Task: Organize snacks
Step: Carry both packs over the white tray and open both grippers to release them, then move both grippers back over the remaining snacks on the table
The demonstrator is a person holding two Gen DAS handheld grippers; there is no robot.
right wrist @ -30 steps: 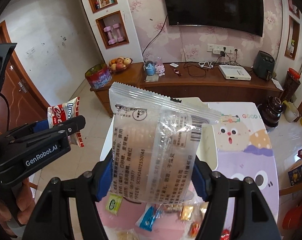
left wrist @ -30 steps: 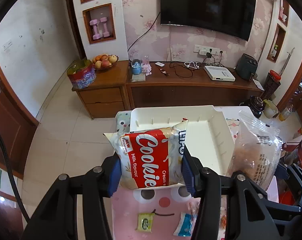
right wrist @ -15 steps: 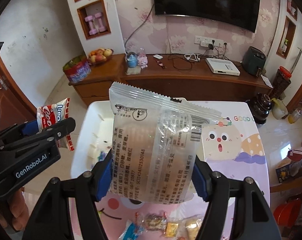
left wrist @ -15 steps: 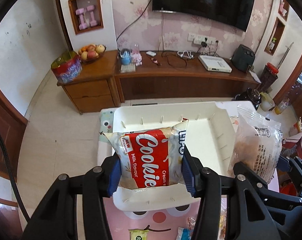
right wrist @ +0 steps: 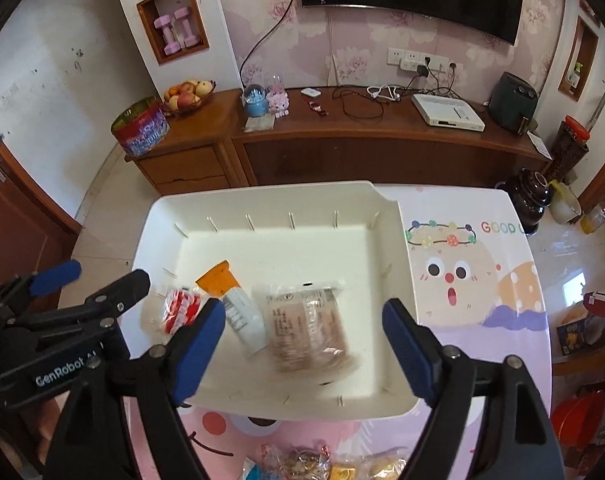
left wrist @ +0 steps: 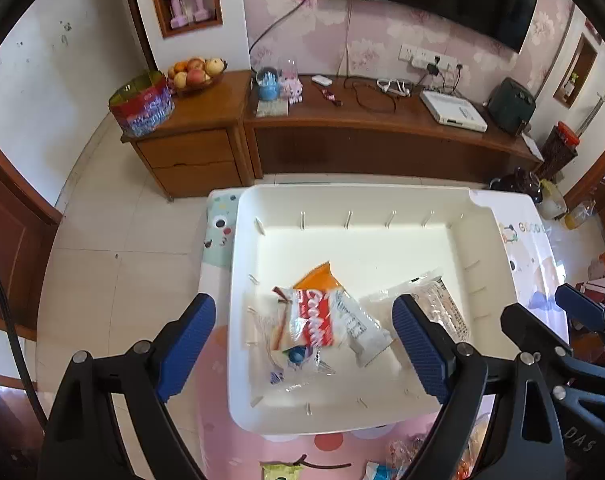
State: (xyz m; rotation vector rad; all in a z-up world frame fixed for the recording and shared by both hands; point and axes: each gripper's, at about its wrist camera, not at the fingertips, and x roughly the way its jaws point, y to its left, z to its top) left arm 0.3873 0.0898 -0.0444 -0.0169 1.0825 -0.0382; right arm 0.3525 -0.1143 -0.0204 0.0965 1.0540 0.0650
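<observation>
Hovering over the white tray (left wrist: 238, 248), left gripper (left wrist: 302, 344) spread wide with nothing between the pads, right gripper (right wrist: 302, 344) likewise spread and empty. Lying in the tray's near half now — red cookie packet (left wrist: 314, 320) toward the near-left corner, partly over an orange-ended packet (left wrist: 316, 274), and the clear cake packet (right wrist: 306, 328) just beside them toward the near-right.

Risking, from here: dipping either open tool lower and nudging the loose packets into a heap, or catching the tray's near rim on withdrawal and sliding it along the table (right wrist: 482, 320); also overlooking the small sweets (right wrist: 302, 456) waiting at the table's near edge, outside the tray.

Differing from a second back: both jaws having just been opening, each then pinching its own packet in the air — cookies in the left, the clear packet in the right — and now both packets dropped inside, tray filling far more of each view, tools sitting lower and closer over it.
</observation>
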